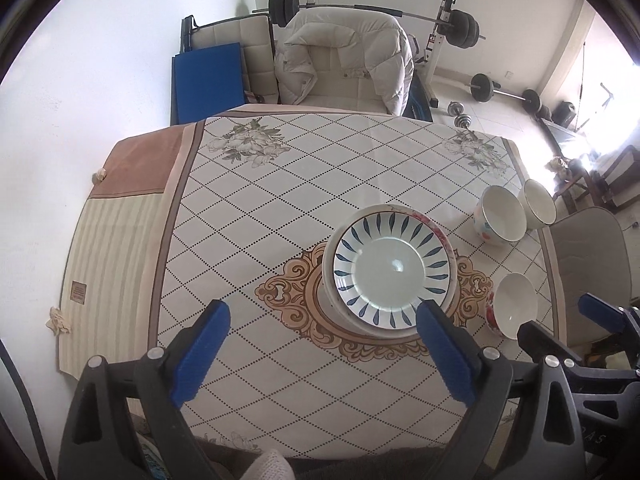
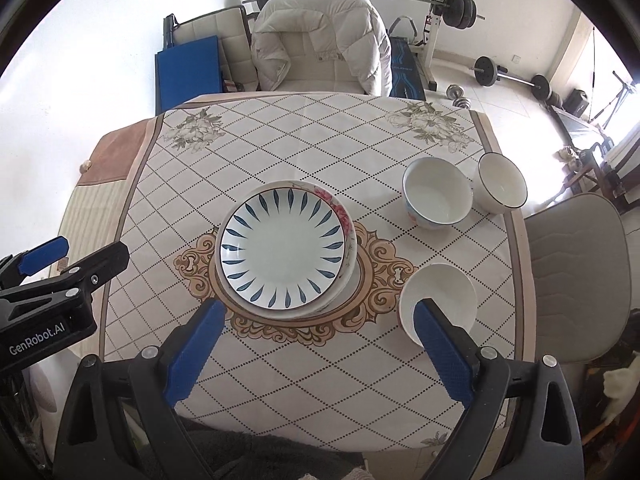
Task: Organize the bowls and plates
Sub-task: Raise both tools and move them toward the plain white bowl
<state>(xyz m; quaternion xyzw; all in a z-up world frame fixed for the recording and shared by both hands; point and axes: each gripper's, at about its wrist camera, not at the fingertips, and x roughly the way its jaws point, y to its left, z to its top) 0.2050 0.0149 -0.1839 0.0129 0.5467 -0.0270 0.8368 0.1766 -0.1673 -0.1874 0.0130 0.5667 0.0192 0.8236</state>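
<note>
The plates (image 2: 285, 246) sit stacked on the table's (image 2: 280, 140) centre medallion, a blue-leaf plate on top. Right of the stack stand three bowls: one white bowl (image 2: 438, 300) nearest me, two bowls (image 2: 438, 196) farther back, touching each other. Behind the table a chair (image 2: 320, 40) carries a white jacket. My left gripper (image 1: 322, 314) and right gripper (image 2: 320, 314) both hang above the table, jaws wide apart, holding nothing.

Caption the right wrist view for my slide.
Open right tongs above stacked plates and three loose bowls on the tablecloth.
</note>
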